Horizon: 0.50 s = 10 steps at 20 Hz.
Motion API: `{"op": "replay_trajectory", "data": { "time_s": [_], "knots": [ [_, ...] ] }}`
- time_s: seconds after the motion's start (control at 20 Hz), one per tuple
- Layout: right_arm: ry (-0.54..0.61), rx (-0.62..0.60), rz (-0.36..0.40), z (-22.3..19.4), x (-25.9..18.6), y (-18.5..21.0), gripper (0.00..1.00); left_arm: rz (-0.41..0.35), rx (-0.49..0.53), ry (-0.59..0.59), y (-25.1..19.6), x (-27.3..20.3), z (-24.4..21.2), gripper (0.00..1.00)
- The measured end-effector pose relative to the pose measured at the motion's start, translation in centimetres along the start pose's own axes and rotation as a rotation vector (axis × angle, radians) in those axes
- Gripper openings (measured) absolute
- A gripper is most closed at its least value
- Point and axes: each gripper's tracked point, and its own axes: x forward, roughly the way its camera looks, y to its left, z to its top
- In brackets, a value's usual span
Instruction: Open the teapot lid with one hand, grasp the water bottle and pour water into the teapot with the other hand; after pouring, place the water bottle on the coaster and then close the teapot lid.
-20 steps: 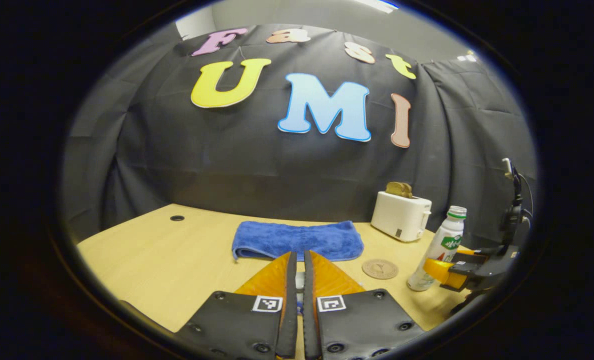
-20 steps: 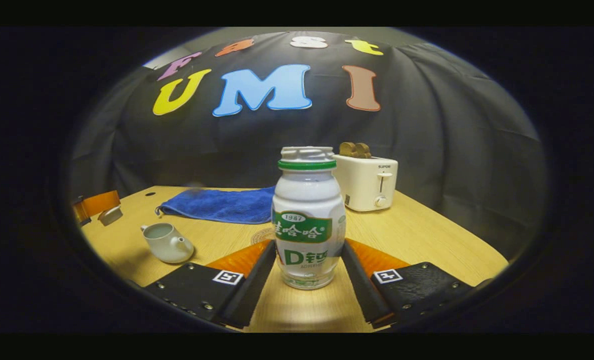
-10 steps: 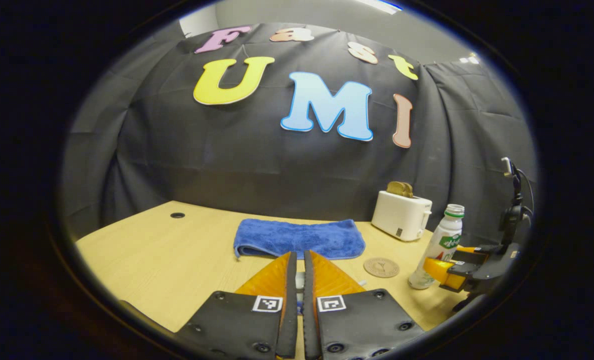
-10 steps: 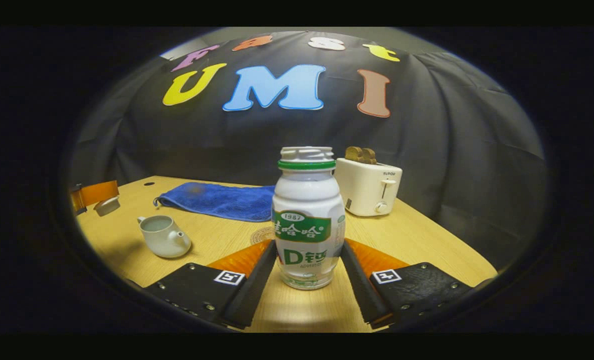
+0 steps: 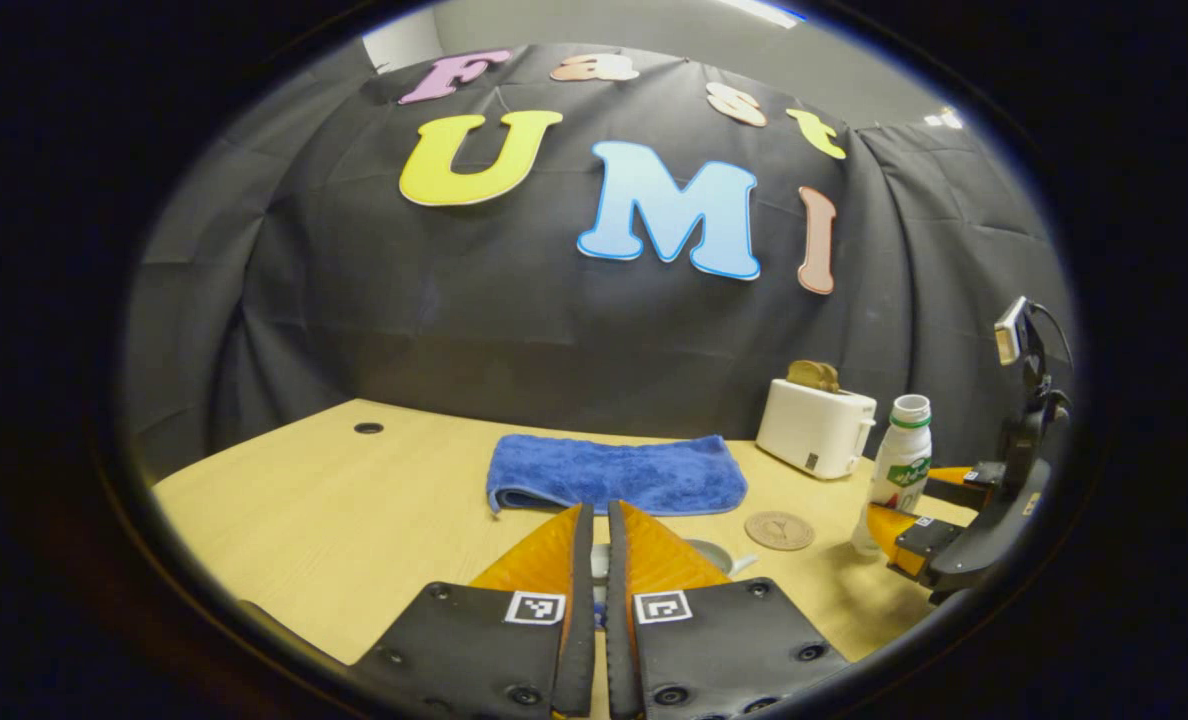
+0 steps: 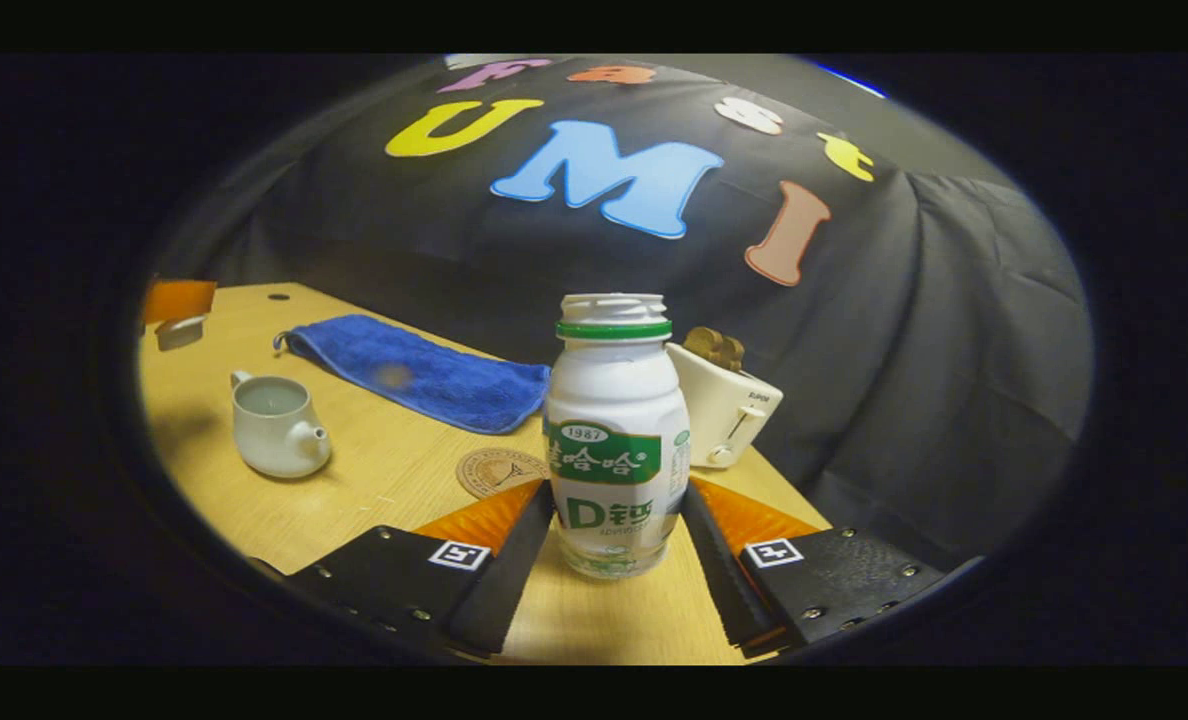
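My right gripper [image 6: 614,512] is shut on the white water bottle [image 6: 614,440], one finger on each side of its lower body. The bottle has a green neck ring and no cap. The pale teapot [image 6: 274,425] stands open on the wooden table, at the left of the right gripper view. Beyond it, my left gripper [image 6: 176,300] holds the teapot lid [image 6: 179,332] above the table. The round coaster [image 6: 499,470] lies between teapot and bottle. In the left gripper view my left gripper [image 5: 597,508] is shut, the teapot's rim [image 5: 716,555] peeks out beside it, and the bottle [image 5: 899,465] is at the far right.
A blue towel [image 5: 619,475] lies folded toward the back of the table [image 5: 354,500]. A white toaster [image 5: 816,425] with bread in it stands at the back right, close behind the bottle. The black cloth wall closes off the back.
My right gripper has carried the bottle up and a little toward the teapot, and its view has rolled. The left gripper has shifted slightly, still holding the lid.
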Motion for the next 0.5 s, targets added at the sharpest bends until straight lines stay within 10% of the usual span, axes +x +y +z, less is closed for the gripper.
{"op": "replay_trajectory", "data": {
  "time_s": [0.5],
  "knots": [
    [-0.100, -0.427, -0.058, 4.5, 0.2, 3.5, 0.78, 0.061, -0.007, -0.001, 4.8, -0.9, 1.2, 0.15]
  ]
}}
